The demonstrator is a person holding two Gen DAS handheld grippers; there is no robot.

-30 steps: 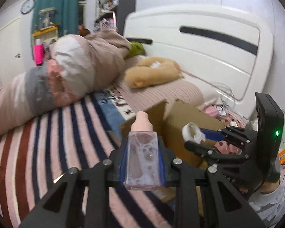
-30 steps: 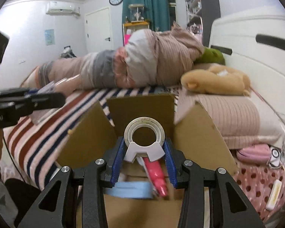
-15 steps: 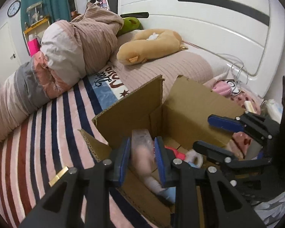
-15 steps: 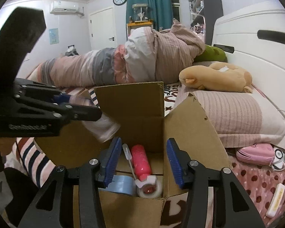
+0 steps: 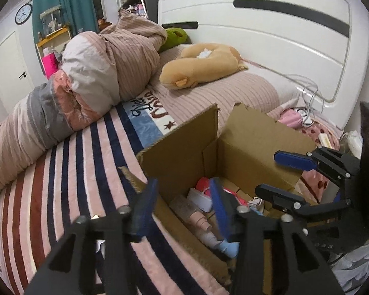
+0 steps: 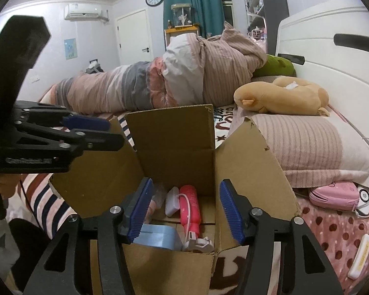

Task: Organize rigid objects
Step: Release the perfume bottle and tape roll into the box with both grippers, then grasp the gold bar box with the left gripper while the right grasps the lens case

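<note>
An open cardboard box (image 5: 182, 145) (image 6: 169, 132) sits on the striped bed. Inside lie a clear bottle with a peach cap (image 5: 188, 207), a pink bottle (image 6: 190, 205), a white case (image 6: 172, 201), a light blue case (image 6: 157, 238) and a white tape dispenser (image 6: 199, 243). My left gripper (image 5: 182, 209) hangs over the box's near left side, jaws opening, the clear bottle lying loose below them. My right gripper (image 6: 185, 211) stands over the box's front edge, jaws opening with nothing held. Each view also shows the other: the right gripper (image 5: 267, 173) and the left gripper (image 6: 114, 132).
A rolled quilt (image 5: 91, 78) lies across the bed behind the box. A tan plush toy (image 5: 204, 64) rests on a pillow by the white headboard (image 5: 270, 32). A pink pouch (image 6: 332, 195) and a white bar (image 6: 360, 255) lie right of the box.
My left gripper came down over the box and let go of the clear bottle, which now lies inside. My right gripper released the tape dispenser into the box. Both jaws widened.
</note>
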